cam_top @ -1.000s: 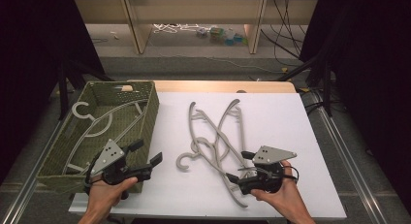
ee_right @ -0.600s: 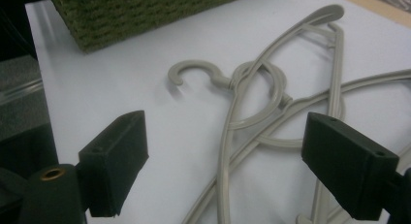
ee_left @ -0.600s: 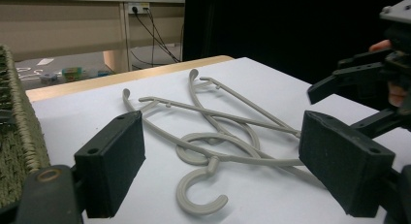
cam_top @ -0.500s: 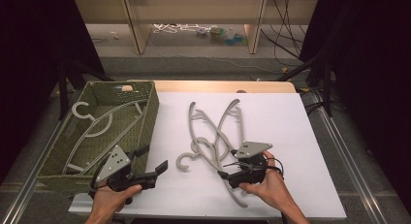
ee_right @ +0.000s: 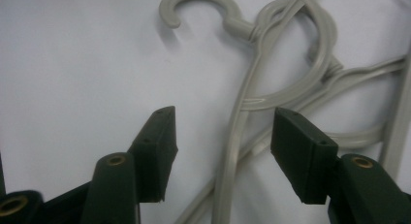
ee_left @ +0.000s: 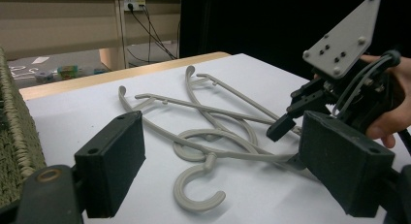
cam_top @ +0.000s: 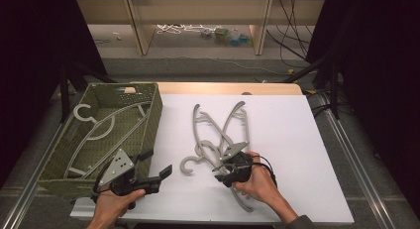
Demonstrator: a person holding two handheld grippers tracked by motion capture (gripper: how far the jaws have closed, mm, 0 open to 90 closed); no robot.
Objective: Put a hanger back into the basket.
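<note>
Up close, right gripper fingers straddle hanger arm, untouched.

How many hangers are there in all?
3. One hanger lies in the green basket at left. Two lie crossed on the white table: one with its hook toward the person, the other partly under the right gripper. More could hide in the basket.

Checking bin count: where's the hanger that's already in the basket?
High view, left side: the hanger lies inside the green basket, hook toward its far left corner, left of the loose hangers on the white table.
</note>
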